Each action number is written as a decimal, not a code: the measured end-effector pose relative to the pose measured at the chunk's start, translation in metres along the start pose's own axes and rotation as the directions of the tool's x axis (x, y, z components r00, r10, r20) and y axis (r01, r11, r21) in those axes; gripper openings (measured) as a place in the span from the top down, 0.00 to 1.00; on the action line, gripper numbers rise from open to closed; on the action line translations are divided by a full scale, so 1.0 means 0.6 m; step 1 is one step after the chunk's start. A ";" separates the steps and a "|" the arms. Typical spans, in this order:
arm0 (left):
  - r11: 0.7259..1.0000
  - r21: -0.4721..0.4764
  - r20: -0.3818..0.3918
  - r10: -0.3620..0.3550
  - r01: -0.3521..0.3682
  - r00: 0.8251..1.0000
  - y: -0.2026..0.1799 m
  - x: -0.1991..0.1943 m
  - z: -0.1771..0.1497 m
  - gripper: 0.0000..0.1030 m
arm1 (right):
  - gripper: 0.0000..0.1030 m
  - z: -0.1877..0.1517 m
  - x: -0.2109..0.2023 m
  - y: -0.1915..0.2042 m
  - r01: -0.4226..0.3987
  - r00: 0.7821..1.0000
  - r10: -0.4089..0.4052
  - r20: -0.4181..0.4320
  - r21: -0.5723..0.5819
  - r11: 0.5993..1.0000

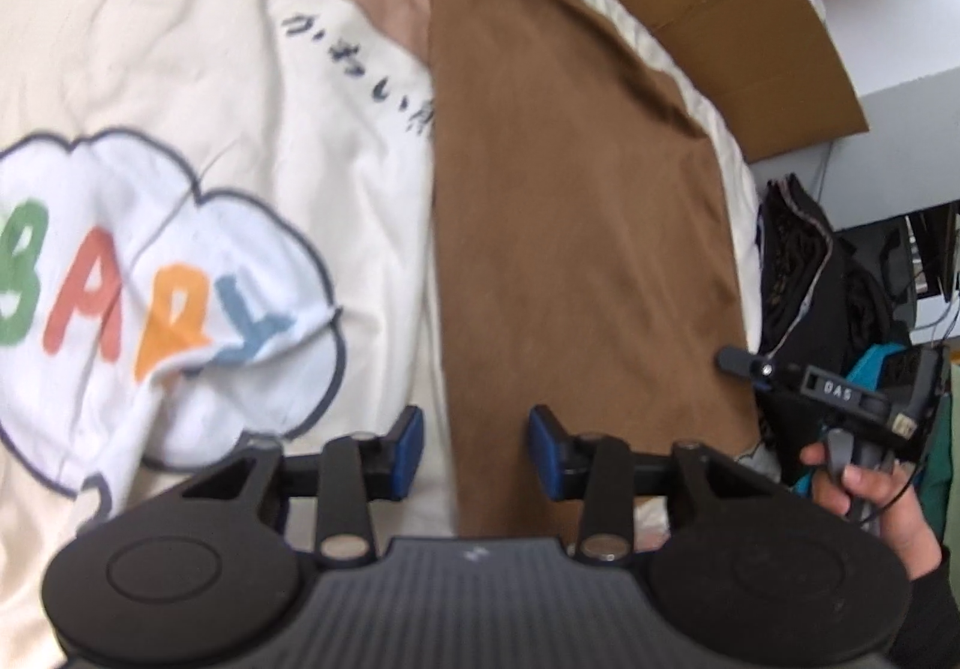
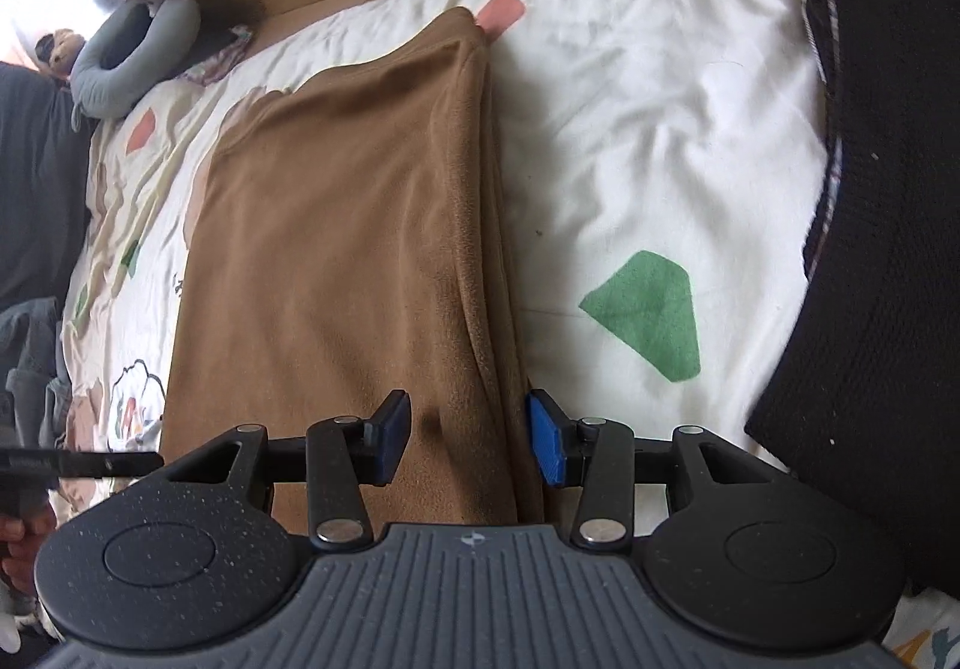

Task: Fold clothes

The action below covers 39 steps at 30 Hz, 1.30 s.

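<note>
1. The brown garment [image 2: 342, 261] lies flat on the printed bedspread [image 2: 648, 129] as a long narrow strip, with layered edges stacked along one long side. It looks folded lengthwise already; whether a crosswise fold is still due, the pictures cannot settle.
2. The left gripper [image 1: 474, 447] hovers over the strip's near end, fingers apart and holding nothing, straddling the strip's long edge where it meets the bedspread.
3. The right gripper [image 2: 468, 444] stands at the opposite long edge, fingers apart too, bracketing the stacked layers.
4. If another fold is made, I judge each gripper should bite through every layer at its corner, not just the top one, or the stack will slide apart.
5. Both corners should rise together and travel level, so the edges stay lined up.
6. The bedspread is soft and wrinkled; pinching too deep may catch it as well.
</note>
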<state>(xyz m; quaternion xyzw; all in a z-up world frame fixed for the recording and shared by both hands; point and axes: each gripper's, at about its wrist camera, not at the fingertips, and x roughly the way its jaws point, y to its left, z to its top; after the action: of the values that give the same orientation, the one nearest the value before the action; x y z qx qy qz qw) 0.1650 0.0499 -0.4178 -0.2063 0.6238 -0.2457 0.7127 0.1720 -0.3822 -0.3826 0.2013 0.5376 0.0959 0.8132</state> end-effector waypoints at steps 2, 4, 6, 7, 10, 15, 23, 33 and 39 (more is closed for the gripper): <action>1.000 -0.010 -0.024 -0.018 0.018 1.000 0.003 0.005 -0.008 0.66 | 0.53 -0.005 0.000 -0.006 0.024 1.000 -0.024 -0.009 -0.003 1.000; 1.000 0.002 -0.050 -0.023 0.023 0.999 0.003 0.011 -0.015 0.67 | 0.53 -0.013 -0.001 -0.015 0.031 0.999 -0.031 -0.016 0.004 1.000; 1.000 0.022 -0.072 -0.013 0.015 0.997 0.001 0.016 -0.022 0.67 | 0.53 -0.021 -0.004 -0.021 0.029 0.999 -0.028 -0.021 0.009 1.000; 1.000 0.027 -0.076 -0.010 0.012 0.997 0.001 0.017 -0.025 0.67 | 0.53 -0.025 -0.005 -0.024 0.027 0.999 -0.027 -0.024 0.011 1.000; 0.999 0.037 -0.091 0.010 -0.007 0.996 0.000 0.018 -0.032 0.68 | 0.53 -0.035 -0.009 -0.030 0.023 0.999 -0.022 -0.026 0.015 1.000; 0.996 0.090 -0.127 0.034 -0.022 0.991 -0.013 0.018 -0.034 0.70 | 0.53 -0.043 -0.014 -0.035 0.019 0.999 -0.018 -0.027 0.023 1.000; 0.995 0.102 -0.154 0.011 0.004 0.988 -0.009 -0.013 -0.032 0.78 | 0.53 -0.052 -0.016 -0.035 0.016 0.999 -0.015 -0.033 0.013 1.000; 0.998 -0.001 -0.091 -0.064 0.064 0.994 0.027 0.000 -0.009 0.71 | 0.53 -0.060 -0.009 -0.036 -0.003 0.999 0.004 -0.034 0.036 0.999; 0.981 -0.093 -0.081 -0.178 0.171 0.981 0.052 0.037 -0.014 0.71 | 0.53 -0.062 0.001 -0.042 -0.034 0.999 0.036 -0.027 0.068 0.997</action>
<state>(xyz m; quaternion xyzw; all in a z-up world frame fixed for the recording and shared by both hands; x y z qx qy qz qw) 0.1619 0.0615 -0.4553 -0.2794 0.6444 -0.2893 0.6504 0.1367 -0.3964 -0.4064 0.2367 0.5484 0.0949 0.7963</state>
